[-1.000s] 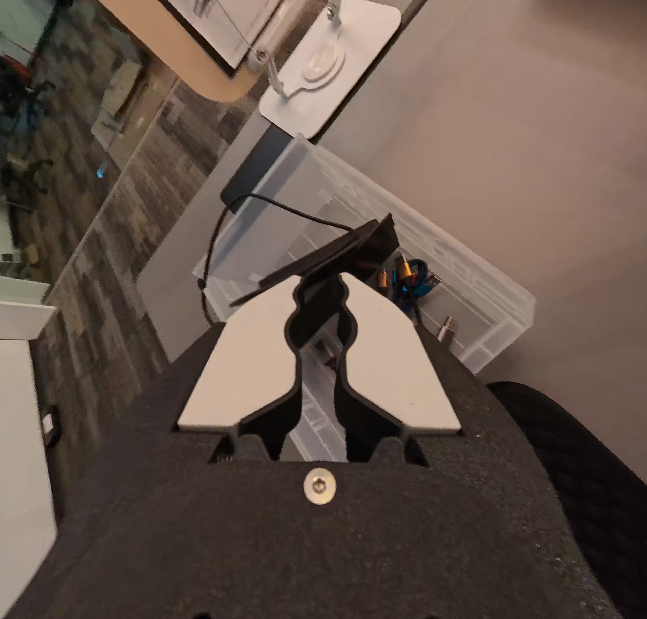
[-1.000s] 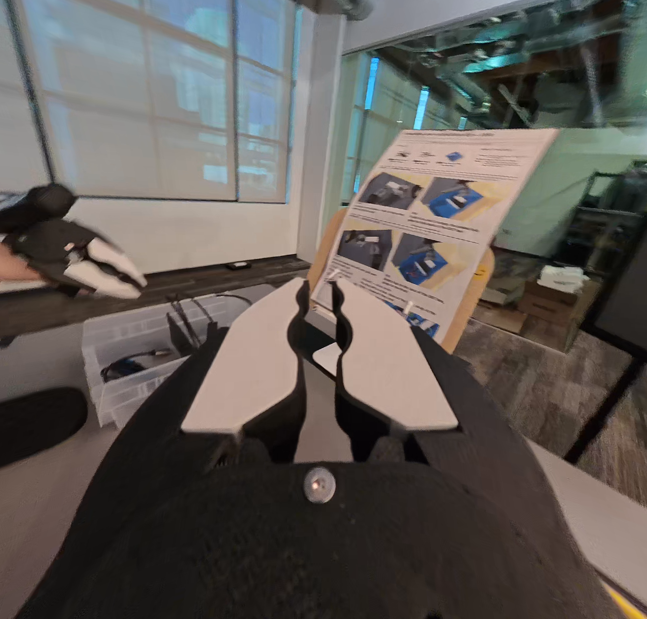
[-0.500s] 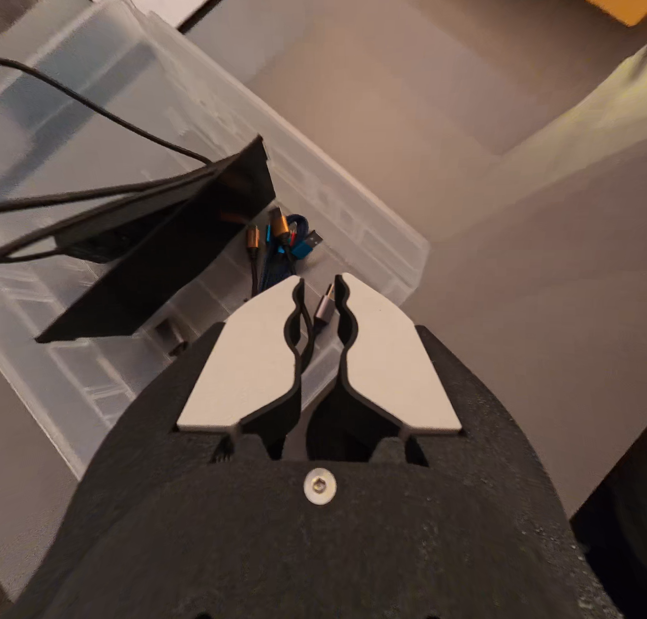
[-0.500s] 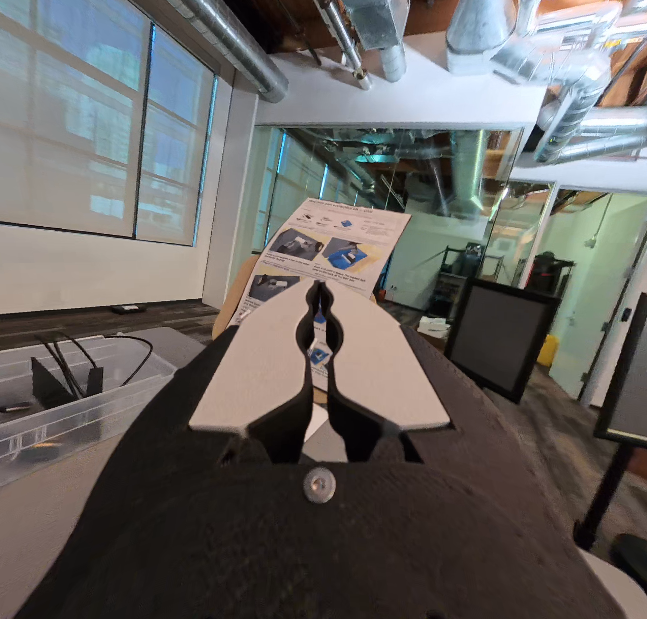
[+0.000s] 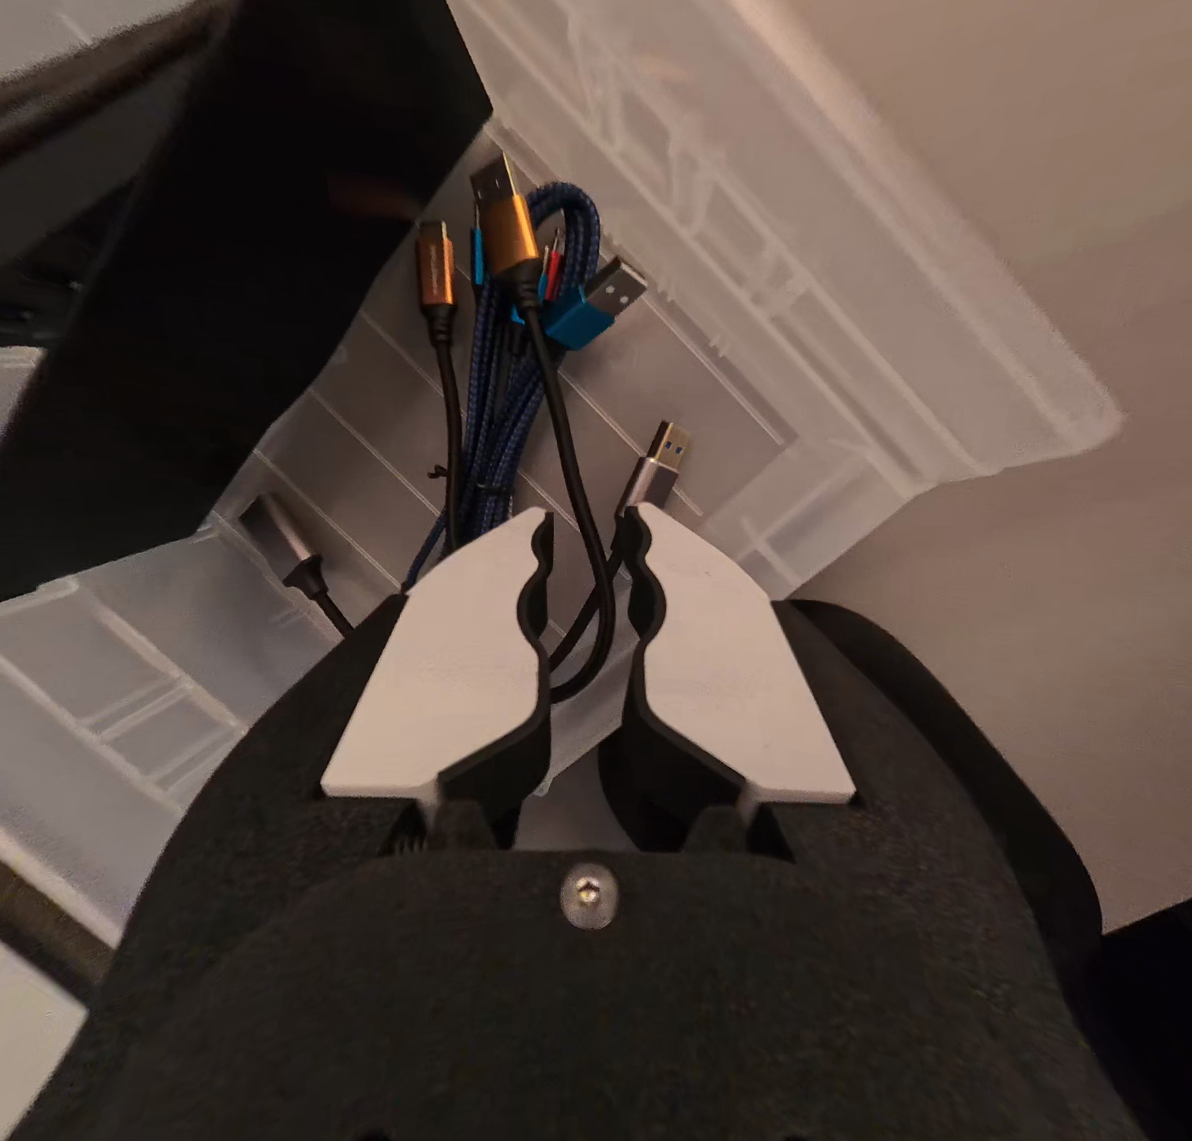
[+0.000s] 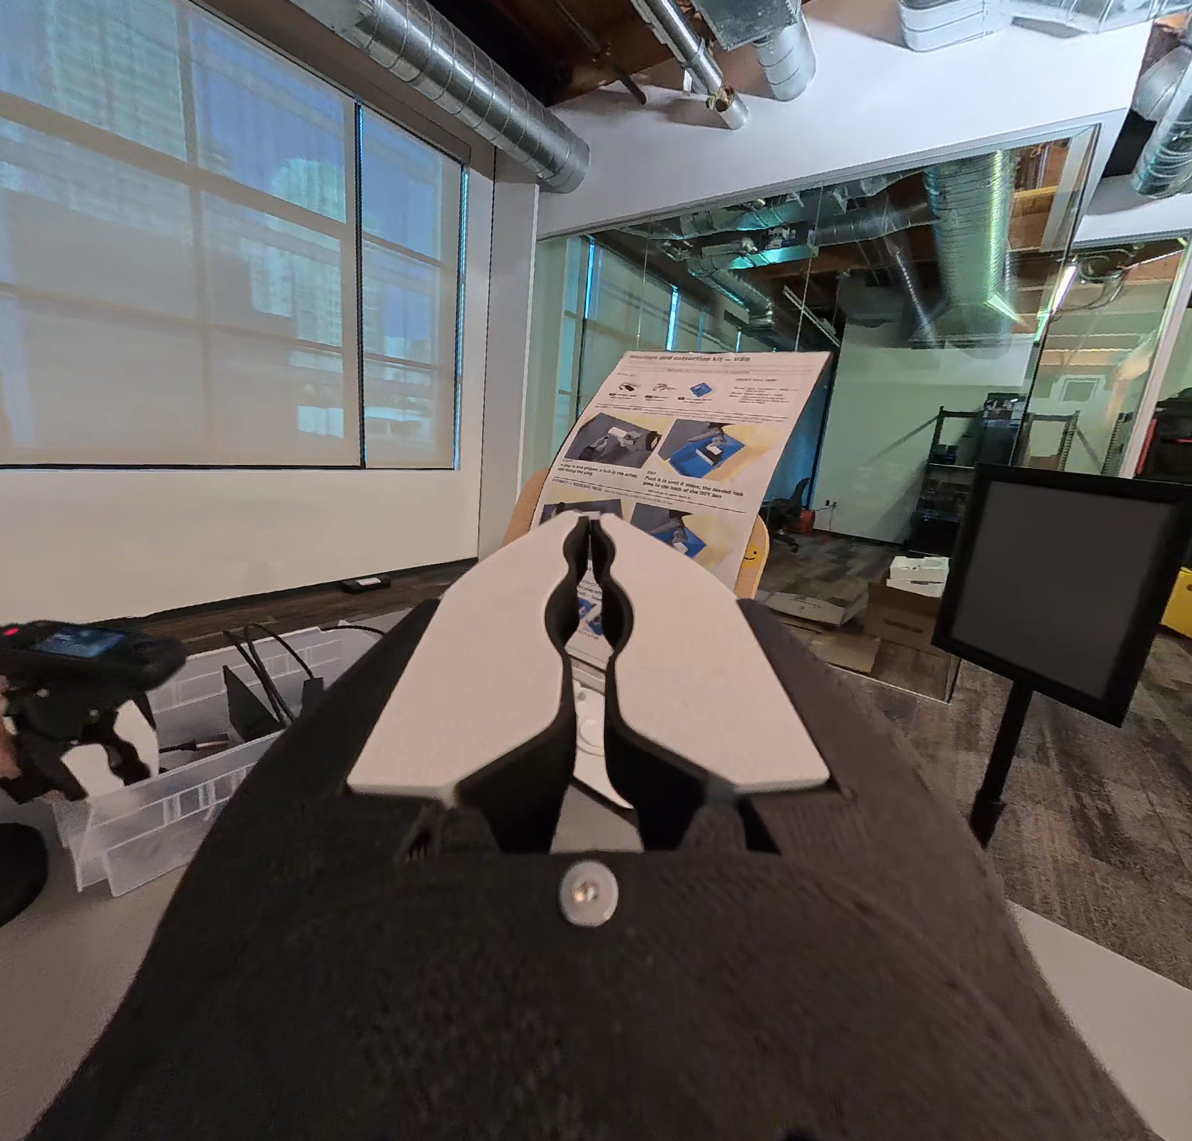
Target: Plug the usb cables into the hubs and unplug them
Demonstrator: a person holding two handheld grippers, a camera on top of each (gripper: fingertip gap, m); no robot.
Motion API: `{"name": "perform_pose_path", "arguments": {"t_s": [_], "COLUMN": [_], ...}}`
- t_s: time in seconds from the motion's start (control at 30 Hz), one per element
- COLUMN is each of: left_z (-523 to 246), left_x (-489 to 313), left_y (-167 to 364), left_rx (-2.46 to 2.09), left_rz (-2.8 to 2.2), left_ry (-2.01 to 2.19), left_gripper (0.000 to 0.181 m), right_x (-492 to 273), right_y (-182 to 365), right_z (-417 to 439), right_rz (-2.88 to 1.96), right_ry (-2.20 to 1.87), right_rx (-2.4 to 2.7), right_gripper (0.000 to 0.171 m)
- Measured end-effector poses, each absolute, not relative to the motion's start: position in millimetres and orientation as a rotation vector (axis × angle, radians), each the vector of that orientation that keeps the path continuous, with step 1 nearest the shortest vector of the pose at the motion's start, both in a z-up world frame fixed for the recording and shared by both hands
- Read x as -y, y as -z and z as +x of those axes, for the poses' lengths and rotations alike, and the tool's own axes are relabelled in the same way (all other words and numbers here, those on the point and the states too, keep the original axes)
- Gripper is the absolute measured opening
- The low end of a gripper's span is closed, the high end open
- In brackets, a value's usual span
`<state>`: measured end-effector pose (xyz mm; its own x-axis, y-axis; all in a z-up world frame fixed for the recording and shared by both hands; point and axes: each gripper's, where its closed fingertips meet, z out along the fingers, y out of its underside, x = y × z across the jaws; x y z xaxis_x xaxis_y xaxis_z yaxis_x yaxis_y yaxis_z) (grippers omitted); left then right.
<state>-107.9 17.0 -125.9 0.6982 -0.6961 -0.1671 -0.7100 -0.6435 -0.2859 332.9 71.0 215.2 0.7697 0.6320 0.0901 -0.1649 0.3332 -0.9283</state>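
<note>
Between my left tongs there's a clear gap: jaws apart, nothing gripped. Fingers are flat white plates with wavy black inner edges, set in a rough black foam-textured body. A thin smooth black cable loops down through the gap without being pinched; it ends in an orange metal-sleeved USB-A plug well ahead of the tips. Just off the right fingertip sits a grey metal plug with a blue insert, its lead running behind that finger.

Further out, all lying in a clear ribbed plastic bin: a second, narrower orange-sleeved plug on another black lead, a coiled dark-blue braided cable with a blue-shelled USB-A plug, two small blue- and red-sleeved tips beside it, and a grey plug lying to the left of the tongs. I count six plug ends plus that one; small ones are blurry. A black angular slab fills the bin's left side, can't tell if it's a hub. The bin rests on a matte beige desk.

My right tongs are pressed together at the tips, holding nothing, raised off the desk and facing the room. Same white plates, black body. Beyond them: one printed sheet on a stand, one dark screen on a pole. Far left of that view, the left tongs hover at the bin.
</note>
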Motion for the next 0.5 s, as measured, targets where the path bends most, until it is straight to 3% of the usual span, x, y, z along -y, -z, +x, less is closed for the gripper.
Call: {"name": "perform_pose_path", "arguments": {"t_s": [0.07, 0.3, 0.5], "left_z": [-108, -116, -123], "left_x": [-19, -18, -20], "left_y": [128, 111, 39], "left_rx": [-1.101, -1.062, -0.95], "left_rz": [-2.603, -2.562, -2.378], "left_ry": [-0.056, -0.042, -0.166], "left_gripper": [0.007, 0.003, 0.003], "right_x": [-71, -69, -67], "right_y": [-214, -215, -219], "right_z": [331, 334, 341], "right_rz": [-1.125, -1.12, -1.099], "right_ry": [-0.567, -0.573, -0.629], "right_rx": [0.493, 0.491, 0.46], "right_gripper": [0.001, 0.001, 0.001]}}
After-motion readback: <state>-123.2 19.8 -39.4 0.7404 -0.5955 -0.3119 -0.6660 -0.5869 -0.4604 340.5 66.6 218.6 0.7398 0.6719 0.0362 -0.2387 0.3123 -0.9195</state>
